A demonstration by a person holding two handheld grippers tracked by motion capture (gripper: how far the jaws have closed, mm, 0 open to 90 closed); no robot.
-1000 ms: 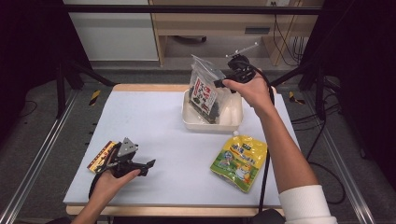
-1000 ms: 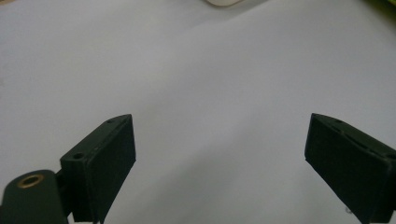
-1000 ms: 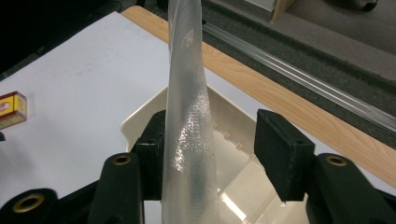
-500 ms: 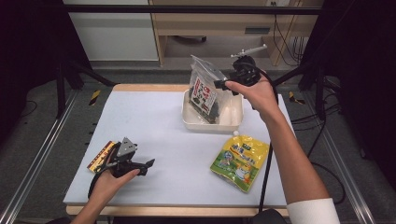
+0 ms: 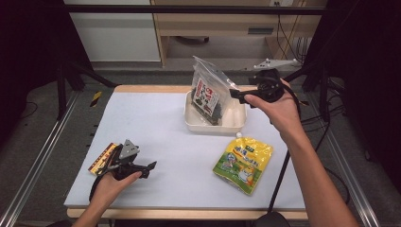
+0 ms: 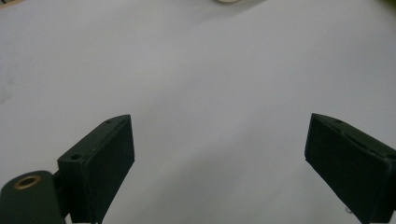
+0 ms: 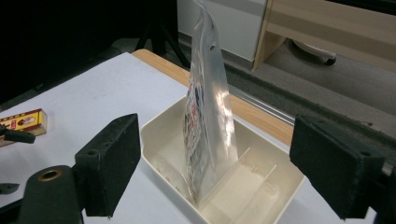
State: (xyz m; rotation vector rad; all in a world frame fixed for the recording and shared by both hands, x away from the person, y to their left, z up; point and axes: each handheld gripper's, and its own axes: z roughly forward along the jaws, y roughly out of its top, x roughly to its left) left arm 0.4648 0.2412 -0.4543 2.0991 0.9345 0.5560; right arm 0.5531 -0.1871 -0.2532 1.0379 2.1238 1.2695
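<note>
Snack box: a flat yellow-and-red box (image 5: 103,158) lies at about 8 o'clock on the table, at the left edge, just behind the left gripper and touching or nearly touching it; I cannot tell which. In the right gripper view it shows far off at 9 o'clock (image 7: 23,121).
Left gripper: the left gripper (image 5: 150,167) rests low on the table at 7 o'clock, held in the person's left hand (image 5: 113,182), its tips pointing towards 3 o'clock. Its jaws stand spread wide with nothing but bare table between them (image 6: 219,158).
Table: a white table top (image 5: 156,127) with a wooden rim along the far edge.
Seaweed bag: a clear bag with a red, white and dark label (image 5: 208,92) stands nearly upright in the tray at 1 o'clock, leaning a little towards 11 o'clock. In the right gripper view it rises tall between the two jaws but farther off, free of both pads (image 7: 208,116).
Tray: a cream plastic tray (image 5: 236,124) at 1 o'clock, with low dividers inside (image 7: 252,184).
Yellow pouch: a yellow spouted pouch (image 5: 243,163) lies flat at 5 o'clock, just in front of the tray and apart from it.
Right gripper: the right gripper (image 5: 232,96) hangs above the tray's right end at 2 o'clock, in the right hand (image 5: 279,106), tips towards the bag. Its jaws have just been opening and stand wide, with nothing pinched.
</note>
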